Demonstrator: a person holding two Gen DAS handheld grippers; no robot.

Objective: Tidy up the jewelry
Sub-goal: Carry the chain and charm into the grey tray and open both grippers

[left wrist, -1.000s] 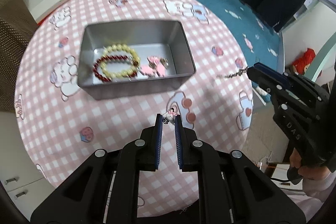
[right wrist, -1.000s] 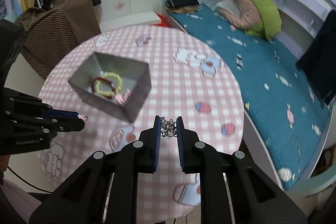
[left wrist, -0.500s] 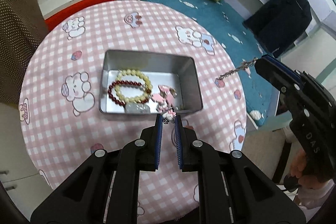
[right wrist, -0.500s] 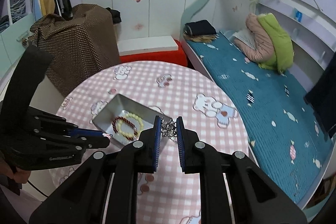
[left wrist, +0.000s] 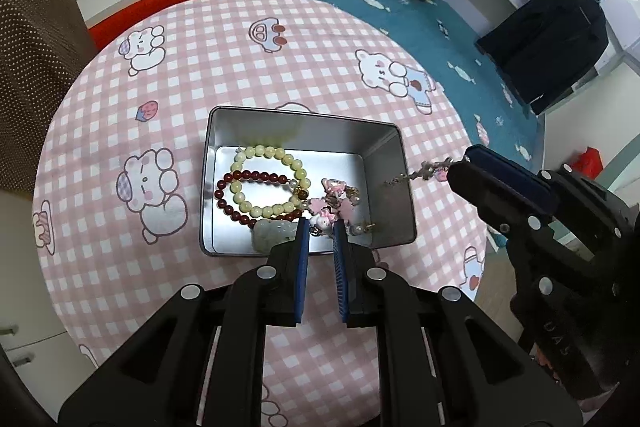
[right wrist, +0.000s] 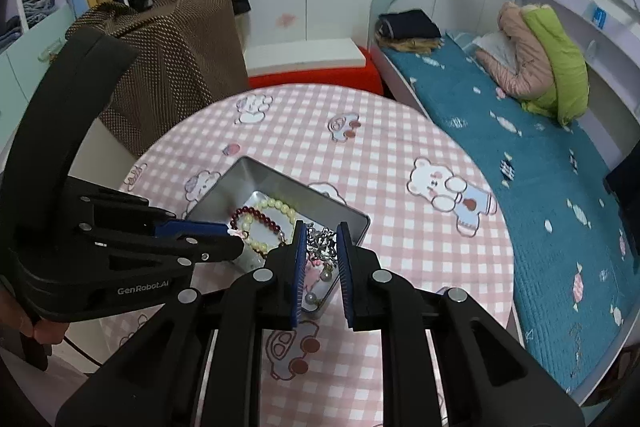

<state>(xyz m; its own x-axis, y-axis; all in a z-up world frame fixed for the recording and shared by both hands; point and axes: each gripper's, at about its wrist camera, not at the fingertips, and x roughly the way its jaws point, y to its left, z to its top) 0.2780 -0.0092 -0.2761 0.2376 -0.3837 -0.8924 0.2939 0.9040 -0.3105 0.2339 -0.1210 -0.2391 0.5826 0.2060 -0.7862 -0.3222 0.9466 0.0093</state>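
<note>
Both ends of a chain (left wrist: 416,174) hang over the tin (left wrist: 404,187) on the counter (left wrist: 120,115): left gripper (left wrist: 321,227) pinches its charm (left wrist: 321,220), right gripper (right wrist: 322,239) its links. Next, I'd say, lower and release inside.

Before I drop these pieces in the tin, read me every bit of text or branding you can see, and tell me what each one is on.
"GenRobot.AI": white lettering on the side of the left gripper body, in the right wrist view.
"DAS": embossed, upside down and partly shadowed, on the right gripper body in the left wrist view; it may be only part of a longer word.
Blue tag on the bed shelf: too small to read.
Nothing else is legible.
</note>
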